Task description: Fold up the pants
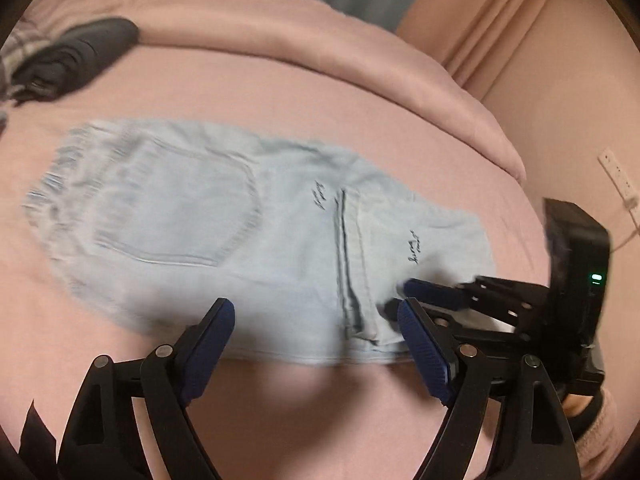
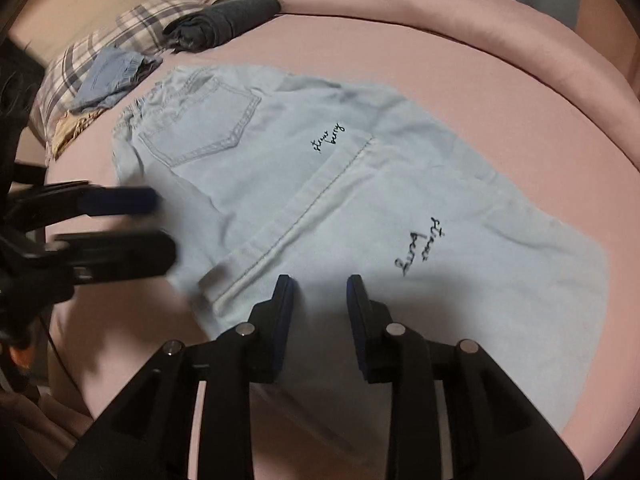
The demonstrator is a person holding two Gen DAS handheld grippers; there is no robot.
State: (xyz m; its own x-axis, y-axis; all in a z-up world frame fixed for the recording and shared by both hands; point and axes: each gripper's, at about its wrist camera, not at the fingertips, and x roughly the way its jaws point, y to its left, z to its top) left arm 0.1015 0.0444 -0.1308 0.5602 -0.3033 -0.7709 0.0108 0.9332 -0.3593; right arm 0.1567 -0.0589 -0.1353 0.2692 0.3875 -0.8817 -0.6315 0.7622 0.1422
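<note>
the pants lie flat on the pink bed, folded into a broad light-blue denim slab, back pocket facing up near the elastic waistband. a stitched hem line crosses the pants past the pocket, with a small dark script mark on the pocket side of it and a second script mark on the other side.

my left gripper hangs over the near edge of the pants, its jaws spread wide and holding nothing; denim and a dark shadow show between the two blue pads. my right gripper sits over the pants just on the near side of the hem line, jaws parted with a narrower gap and nothing between them. in the left wrist view the right gripper comes in from the side with its fingertips over the corner of the pants by the second script mark, blurred. in the right wrist view the left gripper shows as a dark blur beside the pants at the pocket end.

beyond the waistband end of the pants sit a rolled dark garment, a plaid pillow and a small folded blue garment lying on the pillow. a bunched pink duvet runs along the far side of the pants.
</note>
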